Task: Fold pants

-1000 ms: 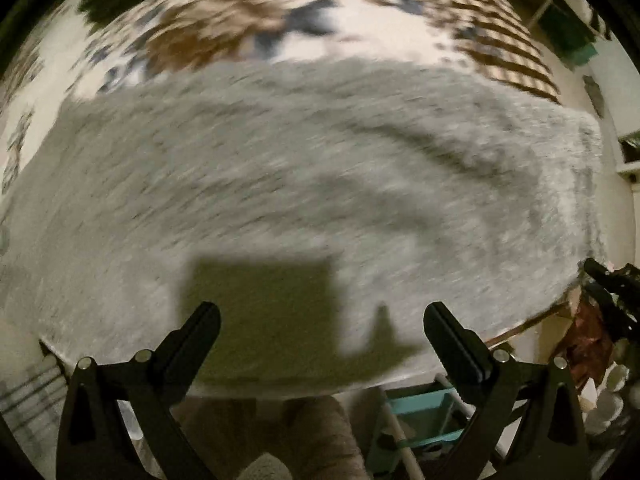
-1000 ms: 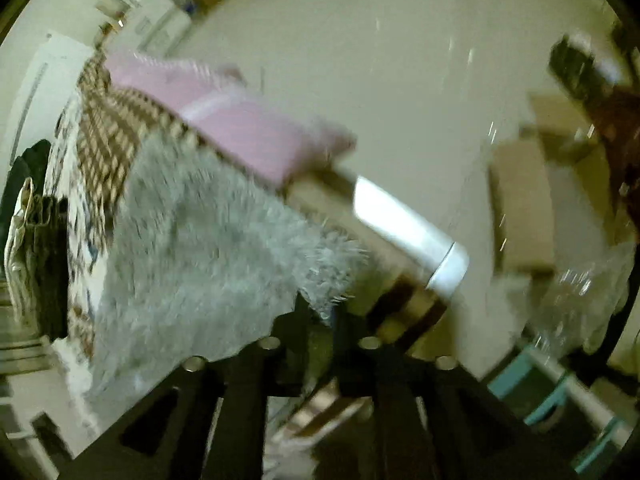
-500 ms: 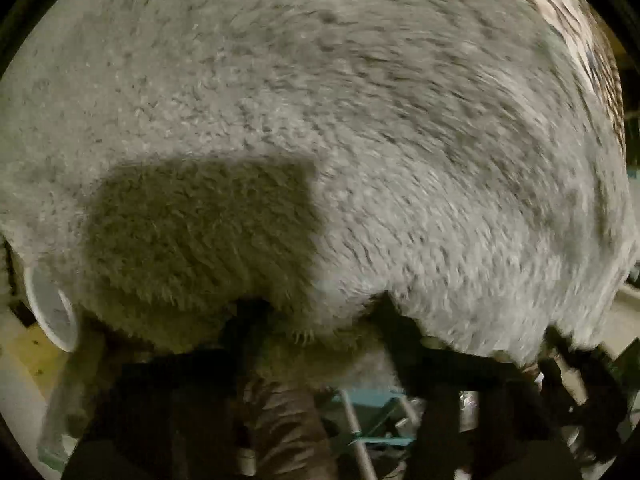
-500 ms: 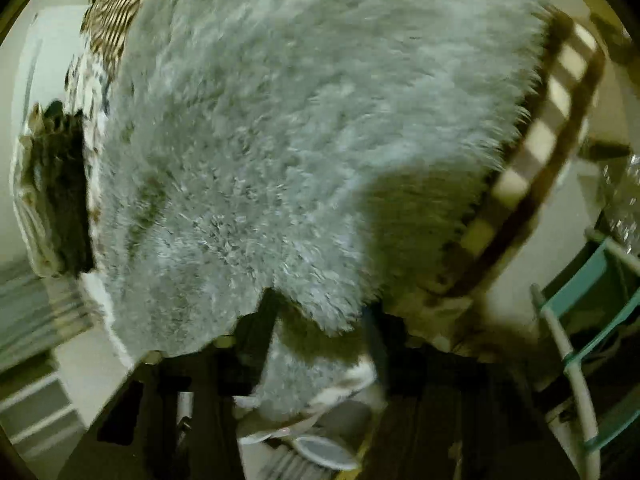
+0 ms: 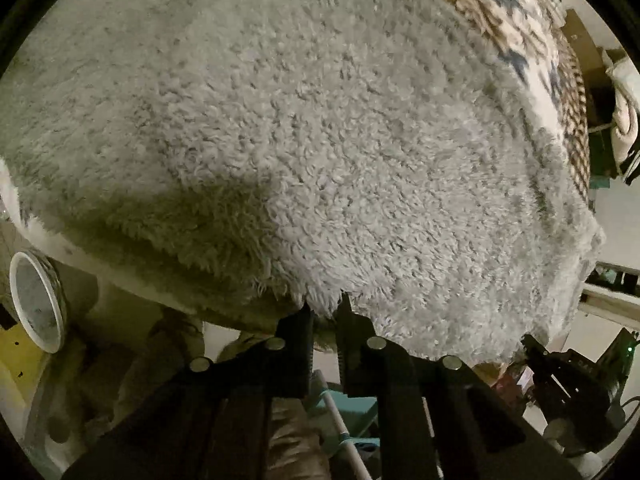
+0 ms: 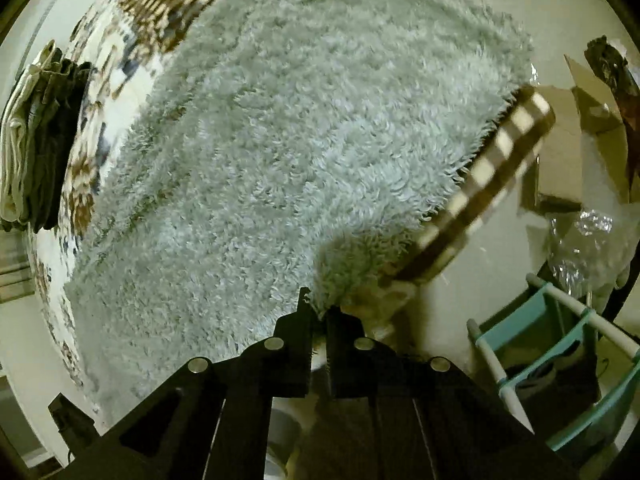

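Observation:
The grey fleece pants lie spread on a patterned bedspread and fill most of the left wrist view. My left gripper is shut on the near edge of the pants. The pants also fill the right wrist view. My right gripper is shut on a near corner of the pants at the bed's edge. The other gripper shows at the lower right of the left wrist view.
A stack of folded clothes lies at the far left of the bed. A brown-and-cream checked bed edge hangs right of the pants. A teal rack stands on the floor, and a white cup sits low left.
Both grippers came down onto the near edge of the pants. The left gripper, open a second ago, has shut on the fleece. The right gripper now pinches a corner.

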The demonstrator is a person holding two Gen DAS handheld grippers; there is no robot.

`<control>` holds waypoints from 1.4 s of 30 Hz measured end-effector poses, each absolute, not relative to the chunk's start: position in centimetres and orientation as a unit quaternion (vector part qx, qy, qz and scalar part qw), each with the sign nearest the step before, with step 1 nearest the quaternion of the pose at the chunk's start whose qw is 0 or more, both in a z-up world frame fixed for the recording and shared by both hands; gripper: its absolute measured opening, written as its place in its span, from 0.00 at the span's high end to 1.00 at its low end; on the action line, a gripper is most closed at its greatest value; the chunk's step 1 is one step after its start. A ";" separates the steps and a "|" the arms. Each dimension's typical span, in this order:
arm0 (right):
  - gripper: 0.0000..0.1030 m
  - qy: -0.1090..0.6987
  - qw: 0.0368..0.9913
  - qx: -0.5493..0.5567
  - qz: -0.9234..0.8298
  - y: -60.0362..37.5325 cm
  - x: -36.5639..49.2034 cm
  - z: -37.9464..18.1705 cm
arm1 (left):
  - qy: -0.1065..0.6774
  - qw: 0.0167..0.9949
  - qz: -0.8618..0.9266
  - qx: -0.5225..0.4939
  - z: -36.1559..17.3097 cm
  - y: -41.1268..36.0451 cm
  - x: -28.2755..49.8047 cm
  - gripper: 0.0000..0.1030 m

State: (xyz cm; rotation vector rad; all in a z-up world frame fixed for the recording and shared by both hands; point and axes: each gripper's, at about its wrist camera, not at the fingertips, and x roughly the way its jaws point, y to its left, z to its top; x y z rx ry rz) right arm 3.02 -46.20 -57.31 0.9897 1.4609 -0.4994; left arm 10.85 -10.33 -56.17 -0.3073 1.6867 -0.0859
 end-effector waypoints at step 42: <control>0.73 0.330 0.702 0.617 -0.129 -64.5 1.0 -62.5 | 0.653 0.739 -0.124 0.110 -61.7 -32.6 18.4 0.00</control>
